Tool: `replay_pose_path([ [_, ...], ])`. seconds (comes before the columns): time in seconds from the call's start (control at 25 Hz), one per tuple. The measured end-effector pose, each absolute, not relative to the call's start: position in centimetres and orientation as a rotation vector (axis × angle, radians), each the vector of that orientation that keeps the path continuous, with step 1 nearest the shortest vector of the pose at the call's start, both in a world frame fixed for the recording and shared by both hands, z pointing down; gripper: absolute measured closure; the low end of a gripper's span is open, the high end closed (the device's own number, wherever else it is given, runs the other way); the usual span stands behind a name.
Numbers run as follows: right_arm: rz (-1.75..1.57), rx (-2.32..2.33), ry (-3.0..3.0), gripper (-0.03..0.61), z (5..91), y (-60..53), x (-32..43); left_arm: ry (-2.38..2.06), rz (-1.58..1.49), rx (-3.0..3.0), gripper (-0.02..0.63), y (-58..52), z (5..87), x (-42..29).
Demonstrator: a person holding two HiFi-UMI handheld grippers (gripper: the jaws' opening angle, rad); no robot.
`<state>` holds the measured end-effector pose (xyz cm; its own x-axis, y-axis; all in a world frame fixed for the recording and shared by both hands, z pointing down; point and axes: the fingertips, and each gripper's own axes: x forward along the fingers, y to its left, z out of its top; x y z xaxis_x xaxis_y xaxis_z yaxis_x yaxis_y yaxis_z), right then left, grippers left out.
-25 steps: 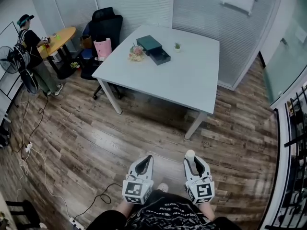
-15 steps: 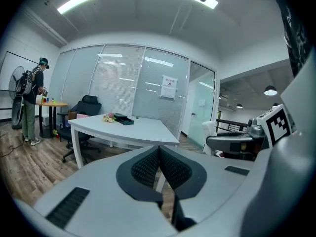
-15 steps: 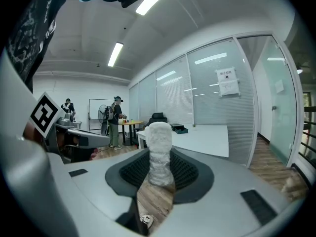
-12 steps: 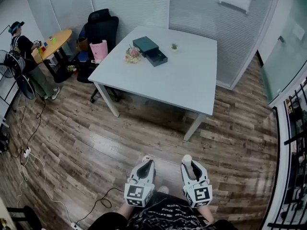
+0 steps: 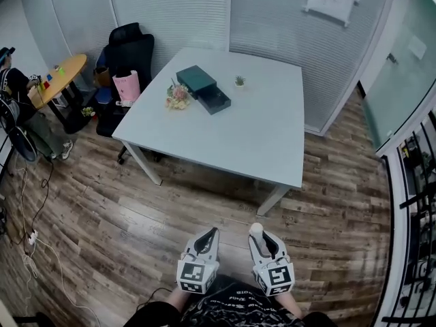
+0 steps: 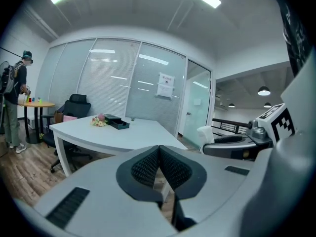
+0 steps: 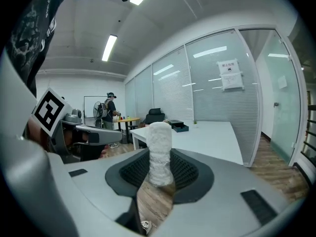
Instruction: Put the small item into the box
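My right gripper (image 5: 257, 238) (image 7: 159, 171) is shut on a small white fuzzy roll (image 7: 160, 152) (image 5: 256, 231), which stands upright between its pads. My left gripper (image 5: 208, 237) (image 6: 159, 164) is shut with nothing in it. Both are held low over the wooden floor, close to my body. Far ahead, the dark green box (image 5: 212, 100) lies open on the white table (image 5: 252, 135), its lid (image 5: 191, 80) beside it. That box (image 6: 118, 124) (image 7: 178, 128) is small and distant in both gripper views.
A bunch of flowers (image 5: 177, 95) and a tiny potted plant (image 5: 239, 81) sit near the box. A black office chair (image 5: 126, 56) with a pink bag (image 5: 126, 86) stands left of the table. A person (image 5: 13, 97) stands at a round wooden table (image 5: 65, 73) far left. Cables (image 5: 30, 237) trail across the floor.
The view has advanced toward the table and shifted, so the table sits lower and more central. Both grippers stay close to my body, the roll still held.
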<state>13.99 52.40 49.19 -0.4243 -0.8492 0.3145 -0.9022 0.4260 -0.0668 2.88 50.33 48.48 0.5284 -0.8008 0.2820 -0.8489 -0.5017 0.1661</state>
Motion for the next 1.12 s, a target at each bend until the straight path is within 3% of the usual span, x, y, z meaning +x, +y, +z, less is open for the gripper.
replay_pose_path([
  [0.44, 0.378, 1.474, -2.413, 0.442, 50.5, 42.4, 7.2, -1.269, 0.248, 2.556, 0.595, 39.4, 48.0, 0.1],
  [1.12, 0.391, 1.495, -2.354, 0.442, 50.8, 33.7, 4.9, -1.269, 0.233, 2.544, 0.595, 30.6, 48.0, -4.2],
])
